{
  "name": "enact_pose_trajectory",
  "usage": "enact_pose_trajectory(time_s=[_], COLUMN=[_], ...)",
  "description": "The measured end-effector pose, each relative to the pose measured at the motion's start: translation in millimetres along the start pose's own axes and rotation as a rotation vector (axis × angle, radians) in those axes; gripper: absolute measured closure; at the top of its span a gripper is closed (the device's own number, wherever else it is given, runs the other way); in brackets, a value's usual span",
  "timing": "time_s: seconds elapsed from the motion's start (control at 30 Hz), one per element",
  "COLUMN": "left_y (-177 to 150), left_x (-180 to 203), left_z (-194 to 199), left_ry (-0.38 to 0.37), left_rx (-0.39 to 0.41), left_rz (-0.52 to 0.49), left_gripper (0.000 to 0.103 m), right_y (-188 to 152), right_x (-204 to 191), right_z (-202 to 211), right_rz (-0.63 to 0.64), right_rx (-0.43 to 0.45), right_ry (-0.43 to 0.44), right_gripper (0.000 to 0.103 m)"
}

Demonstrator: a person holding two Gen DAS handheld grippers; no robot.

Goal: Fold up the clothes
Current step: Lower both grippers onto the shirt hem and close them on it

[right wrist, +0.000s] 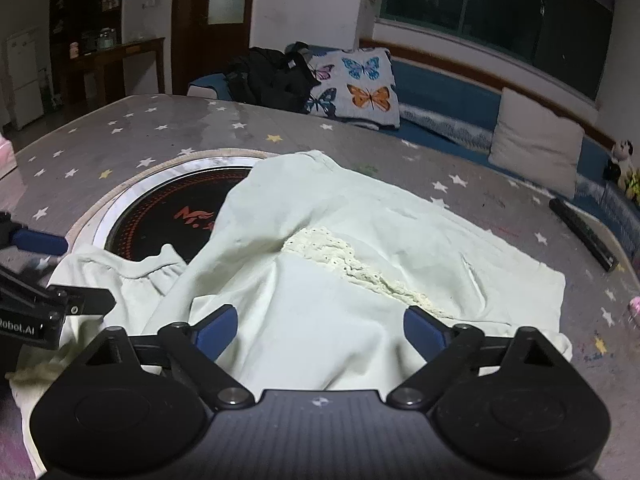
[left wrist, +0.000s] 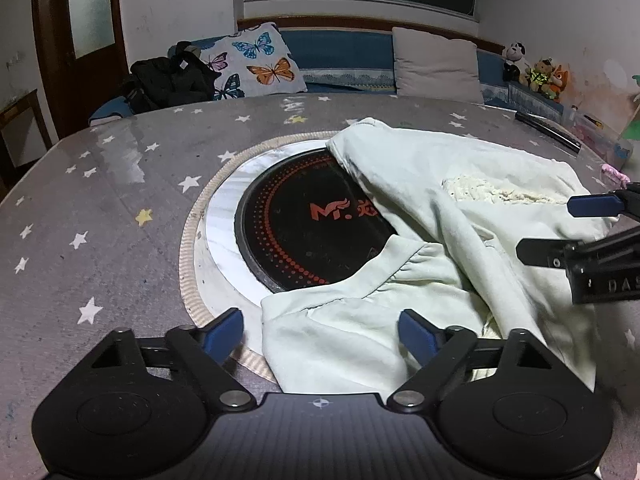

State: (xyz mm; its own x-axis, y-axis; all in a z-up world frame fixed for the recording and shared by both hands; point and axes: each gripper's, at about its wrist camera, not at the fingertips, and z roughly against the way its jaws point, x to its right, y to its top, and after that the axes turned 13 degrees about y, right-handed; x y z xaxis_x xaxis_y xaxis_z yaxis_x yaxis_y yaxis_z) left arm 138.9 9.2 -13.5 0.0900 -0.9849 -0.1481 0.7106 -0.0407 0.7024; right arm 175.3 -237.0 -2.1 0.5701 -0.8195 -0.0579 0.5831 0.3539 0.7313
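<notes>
**Kid:** Where was the shirt?

**Me:** The pale green shirt (right wrist: 328,240) lay bunched up on the bench (left wrist: 100,200). Part of it hung over the round black cooker plate (left wrist: 304,220) set into the bench. A lacy white trim (right wrist: 360,264) showed near its middle, and one sleeve (left wrist: 340,320) poked out toward my left side.

**Kid:** Were you holding it?

**Me:** Not yet. My left claw (left wrist: 322,334) was spread wide, with the sleeve edge lying between its blue pads, and nothing was pinched. My right claw (right wrist: 320,330) was spread too, just over the body of the shirt, and I could not see its pads pressing on the cloth.

**Kid:** So how should you have grabbed it?

**Me:** I thought each claw should go low and pinch just one edge, not a thick lump. Then both could pull apart gently, so the shirt lay flat before any fold.

**Kid:** What could have gone wrong?

**Me:** I might have caught two layers at once. The black stick (right wrist: 584,236) near the far edge was well apart, so it was no bother.
</notes>
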Motion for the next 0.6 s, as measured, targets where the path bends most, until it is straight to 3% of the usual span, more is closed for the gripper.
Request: enact_pose_trajectory(time_s=[0.33,0.6], left_y=[0,3], left_x=[-2,-1], left_z=[-4,-6], left_ry=[-0.012,-0.018], left_rx=[0.007,0.008], left_rz=[-0.002,-0.005], left_gripper=[0.032,0.033], right_y=[1,4], right_x=[13,17], right_z=[-14,-15], right_rz=[-0.072,-0.083], right_rx=[-0.046,-0.043], right_ry=[0.024,0.032], right_gripper=[0.047,0.048])
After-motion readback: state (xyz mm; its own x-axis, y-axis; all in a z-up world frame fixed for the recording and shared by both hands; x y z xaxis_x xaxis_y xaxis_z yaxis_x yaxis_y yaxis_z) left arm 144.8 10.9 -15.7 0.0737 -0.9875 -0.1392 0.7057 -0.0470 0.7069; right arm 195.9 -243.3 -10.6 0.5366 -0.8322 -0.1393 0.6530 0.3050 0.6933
